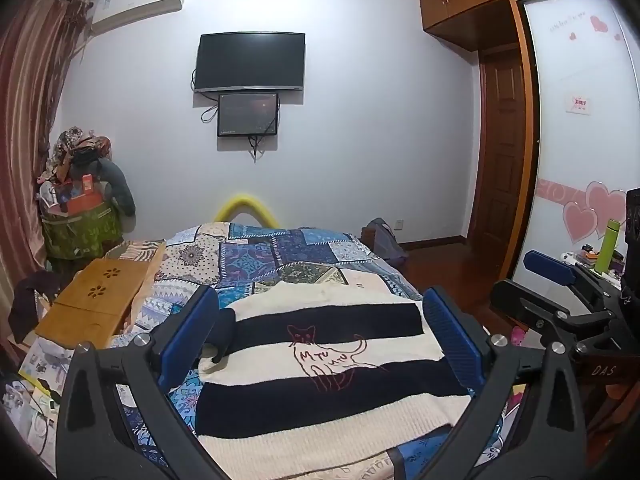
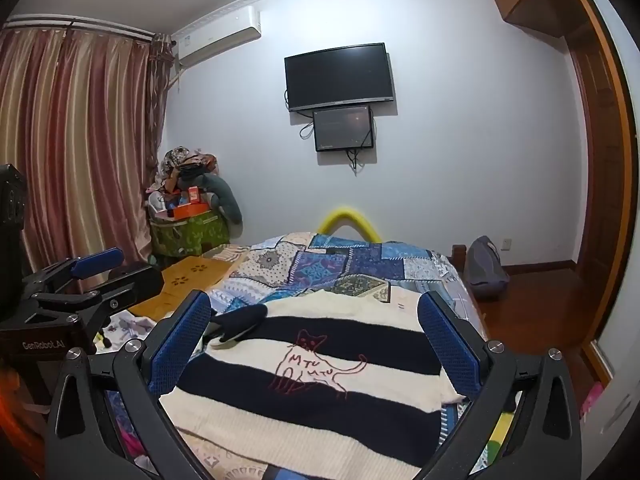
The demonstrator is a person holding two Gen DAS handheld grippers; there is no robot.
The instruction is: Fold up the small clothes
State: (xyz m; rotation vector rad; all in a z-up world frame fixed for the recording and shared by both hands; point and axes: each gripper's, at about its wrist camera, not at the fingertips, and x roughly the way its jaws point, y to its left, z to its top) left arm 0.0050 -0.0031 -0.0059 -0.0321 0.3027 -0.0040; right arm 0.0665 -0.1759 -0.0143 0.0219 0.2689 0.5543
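While flat on quilt (image 1: 280, 256), sweater (image 1: 320, 364): navy-cream stripes, cat outline.

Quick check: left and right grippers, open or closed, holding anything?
Left gripper: jaws wide open, holding nothing, above the striped sweater.
Right gripper: jaws wide open, holding nothing.

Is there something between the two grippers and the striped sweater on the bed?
Nothing visible. The striped sweater lies spread on the patchwork quilt, directly ahead of the open left gripper and open right gripper.
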